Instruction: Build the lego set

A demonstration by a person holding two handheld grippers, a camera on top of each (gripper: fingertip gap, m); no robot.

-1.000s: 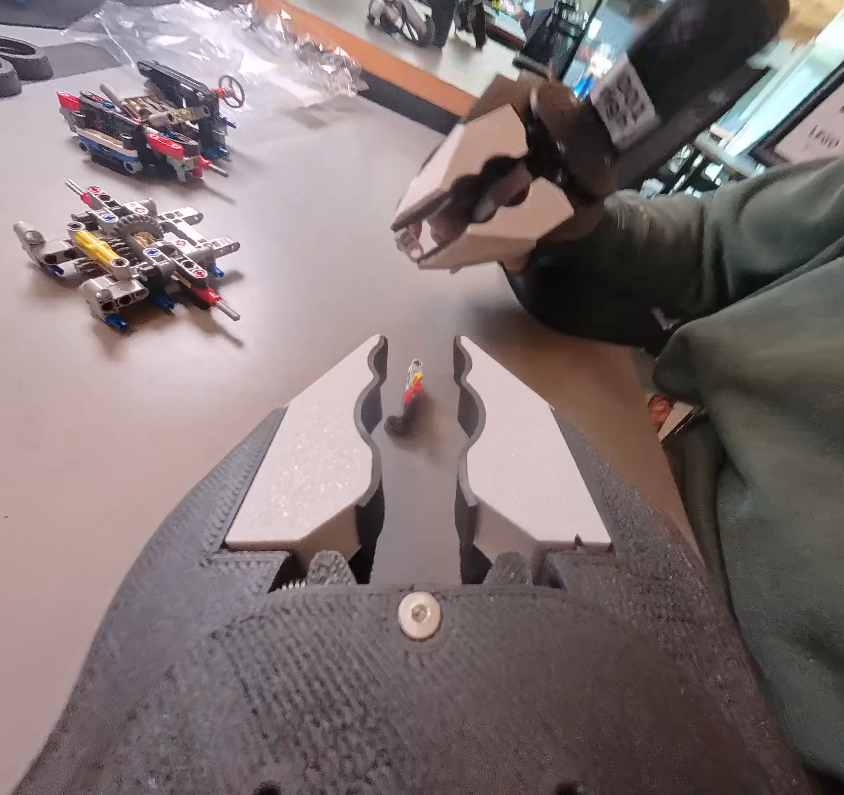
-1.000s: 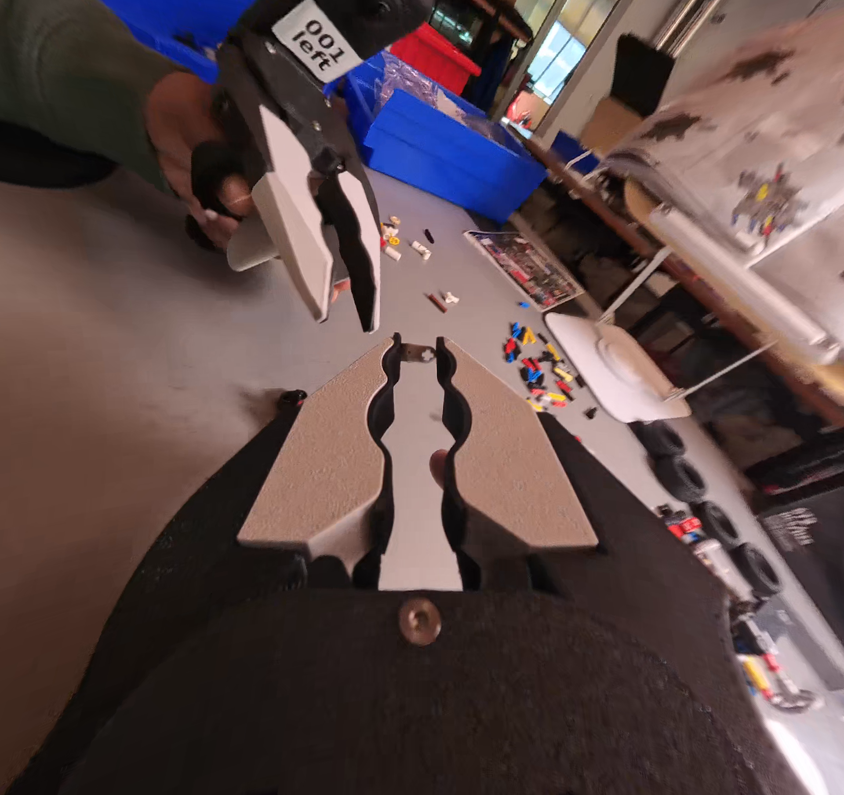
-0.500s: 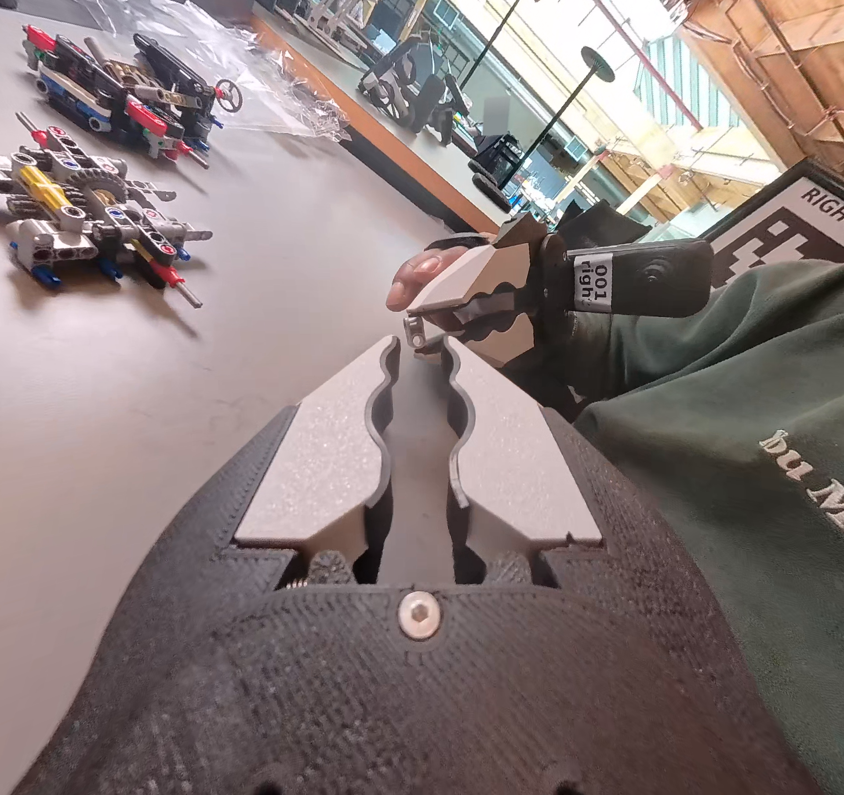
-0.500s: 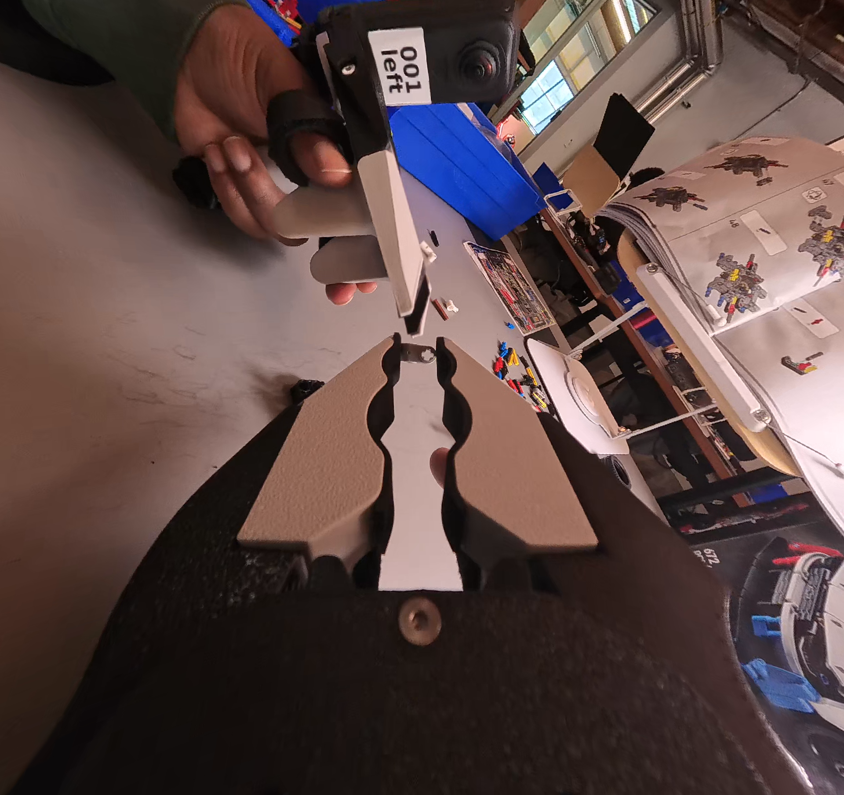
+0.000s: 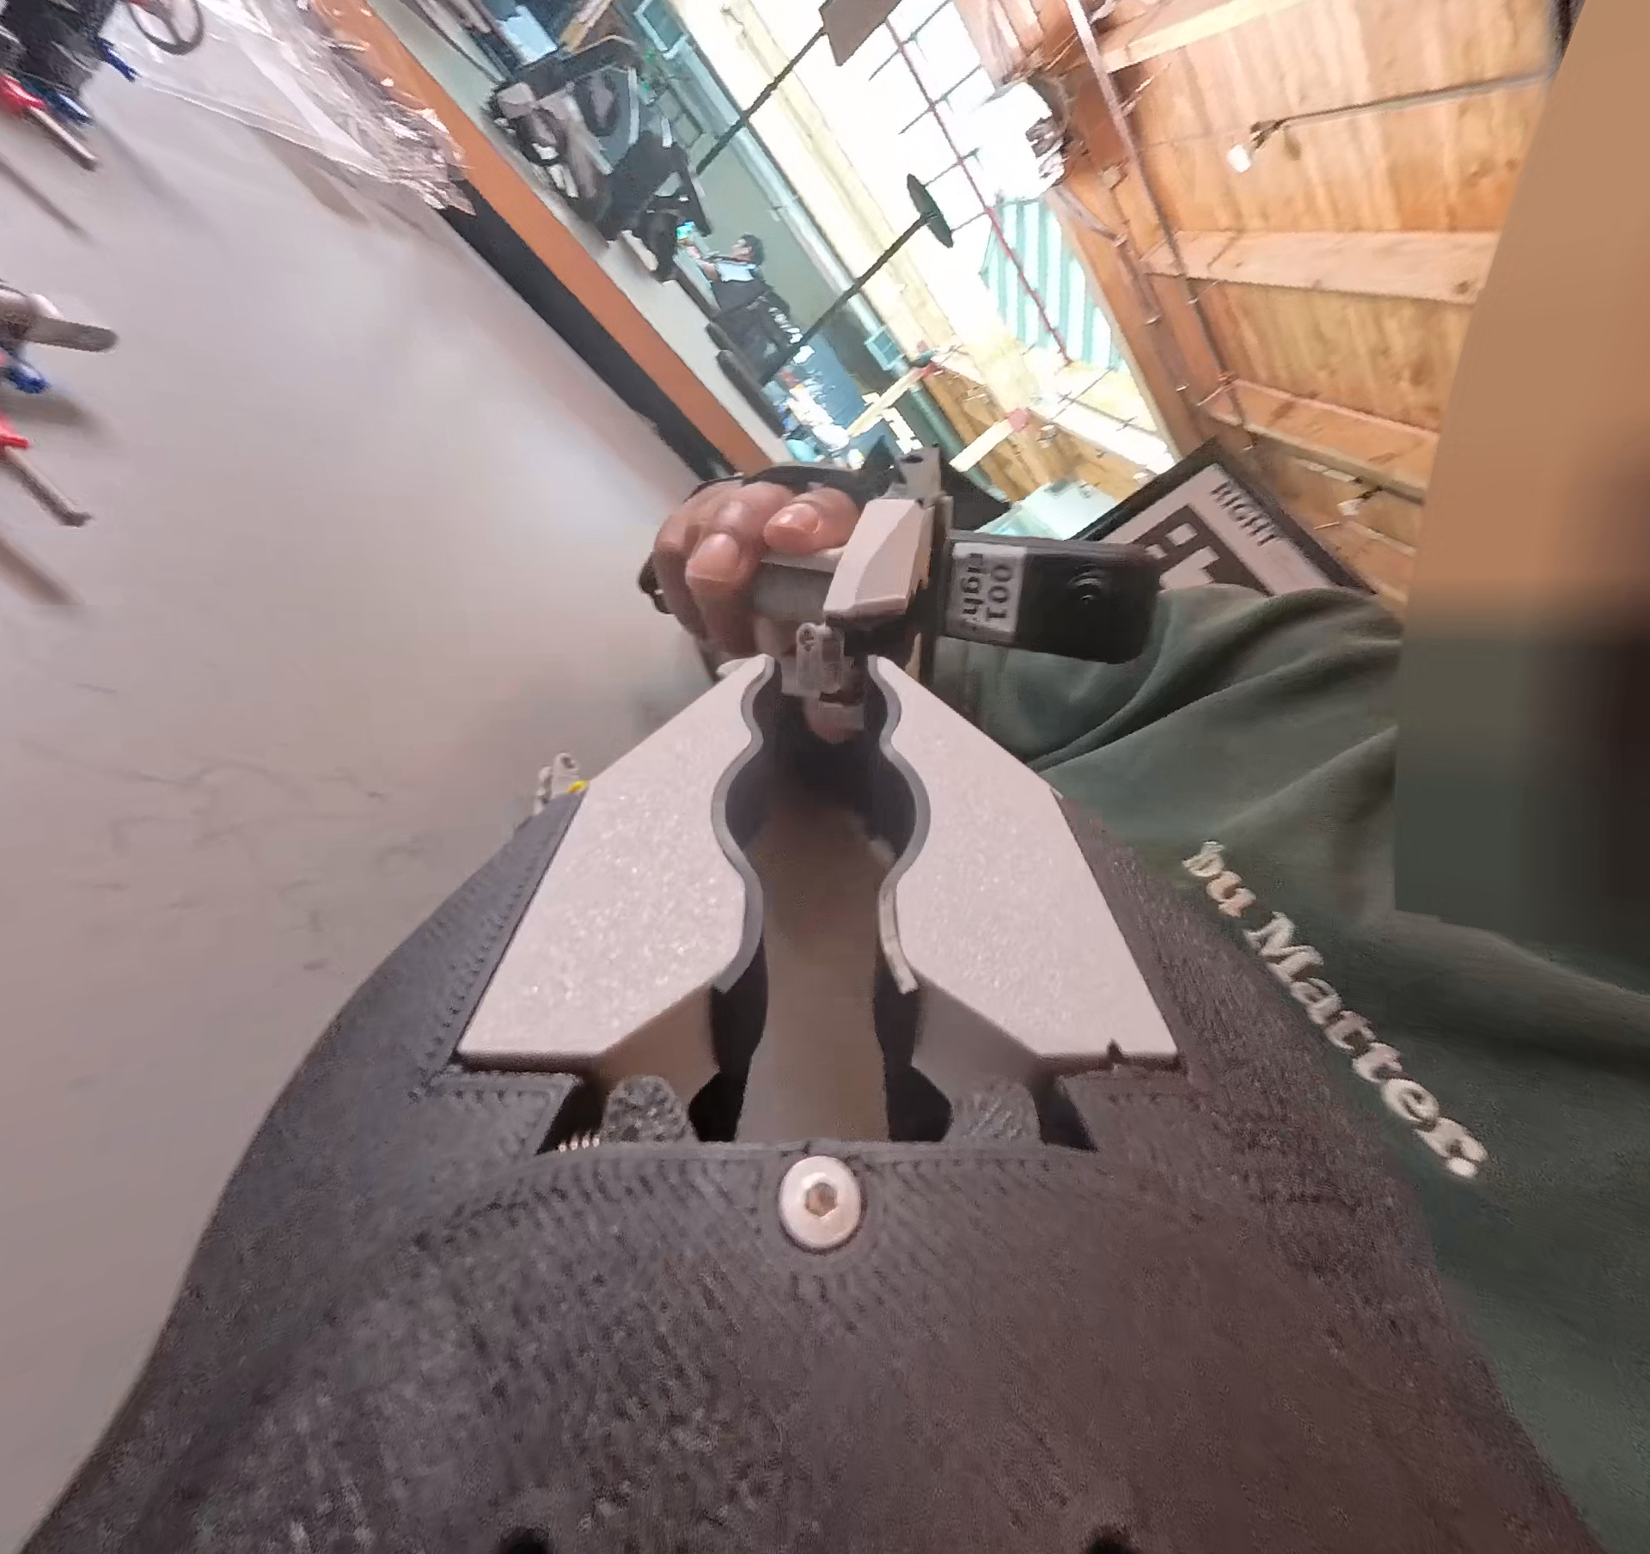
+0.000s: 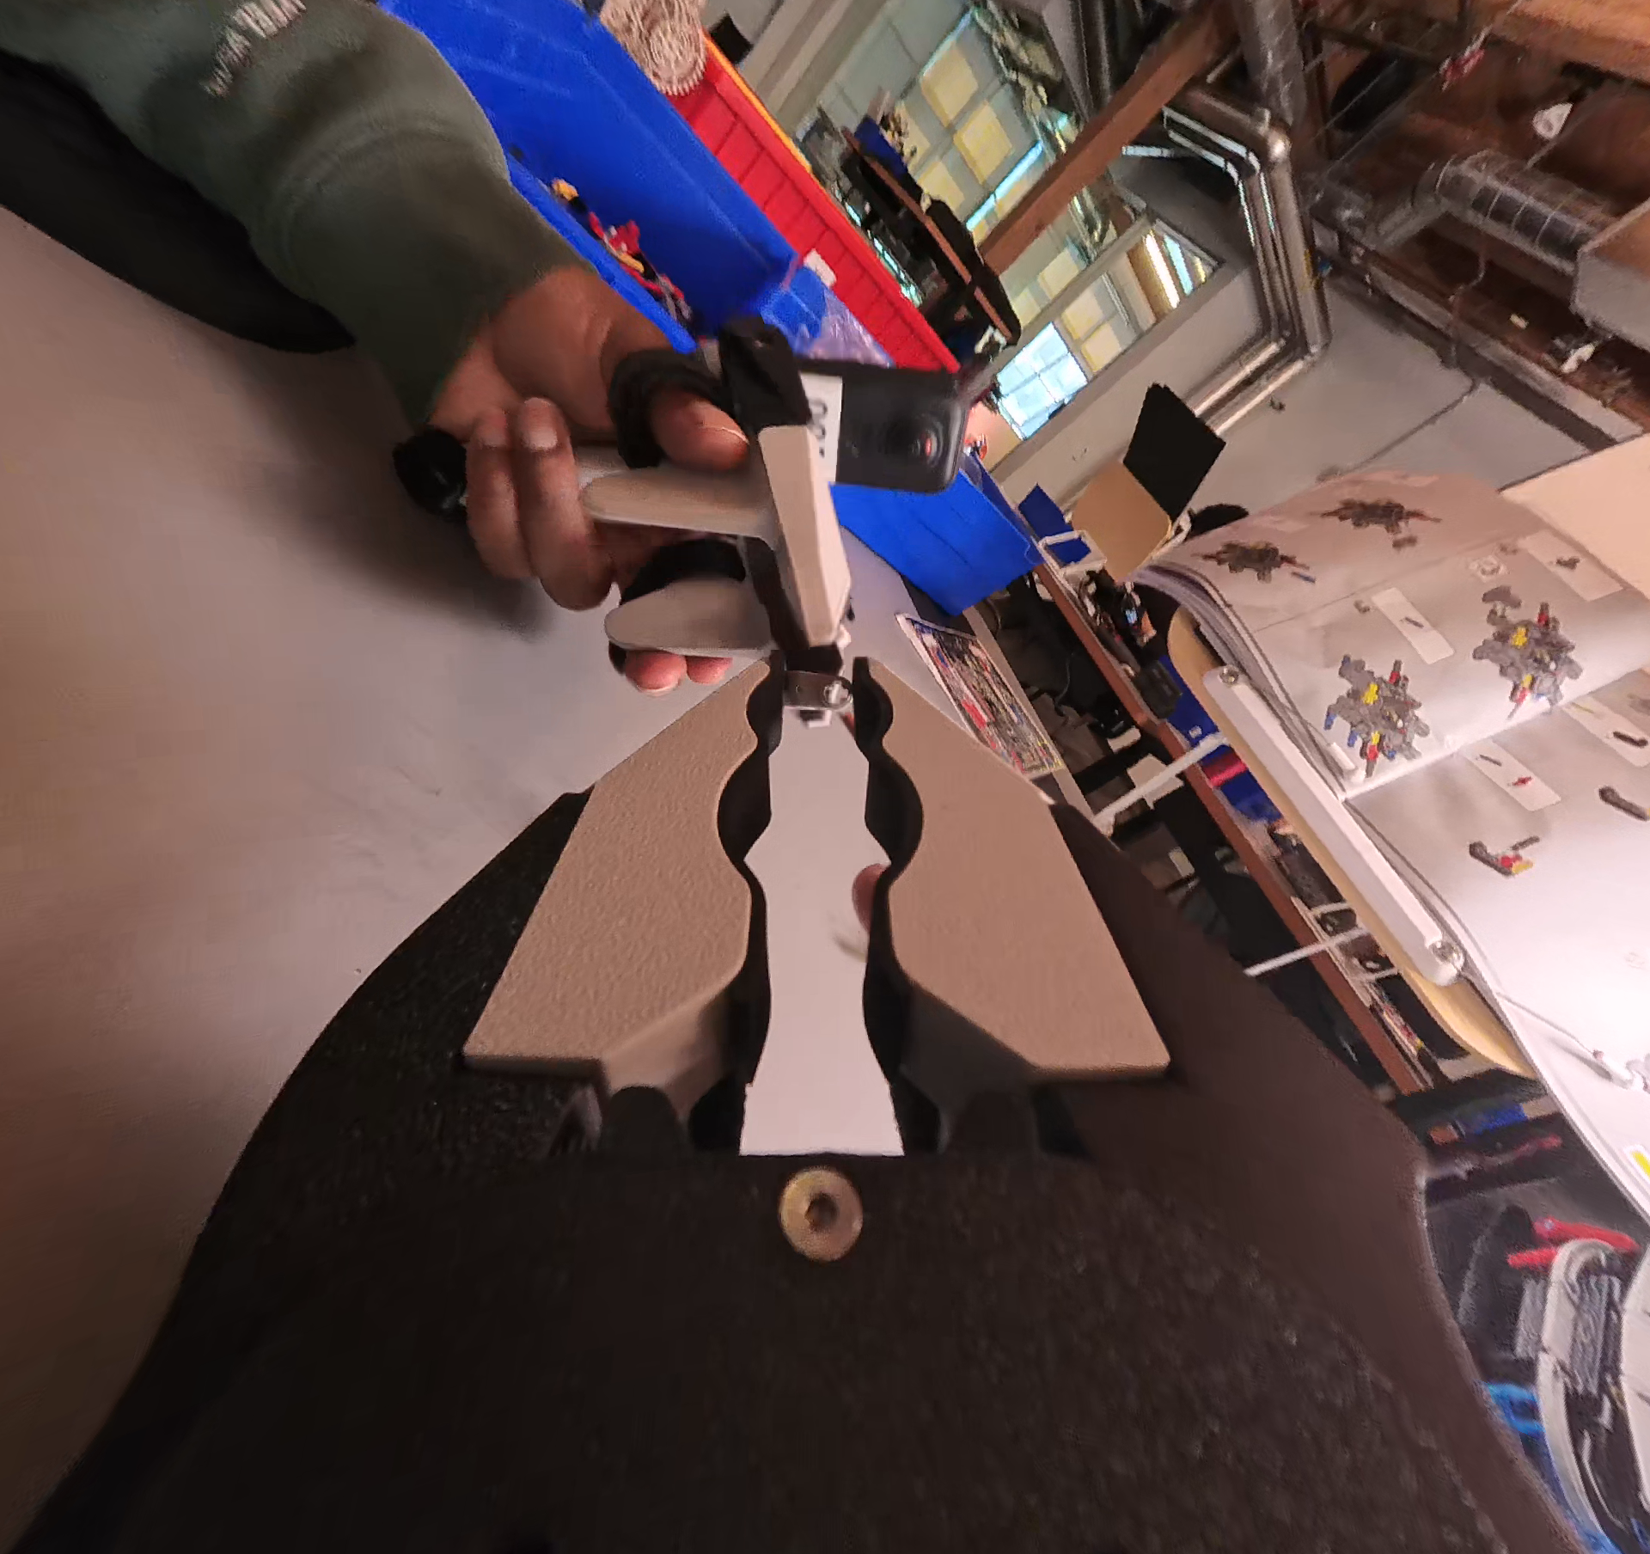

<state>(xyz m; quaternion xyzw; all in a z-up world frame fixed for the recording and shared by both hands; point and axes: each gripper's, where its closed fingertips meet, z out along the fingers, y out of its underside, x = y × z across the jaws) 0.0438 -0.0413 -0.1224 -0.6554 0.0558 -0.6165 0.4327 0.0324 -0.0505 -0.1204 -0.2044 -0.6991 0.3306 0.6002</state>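
The right gripper is clamped on a small grey building-toy connector piece, raised above the grey desk. The left gripper meets it tip to tip; its fingers are narrowly apart around the same grey piece, and whether its pads press on the piece cannot be told. A hand in a green sleeve grips the left gripper's handle. Blue bins stand along the far edge of the desk, and an open instruction booklet is propped on a stand beyond it.
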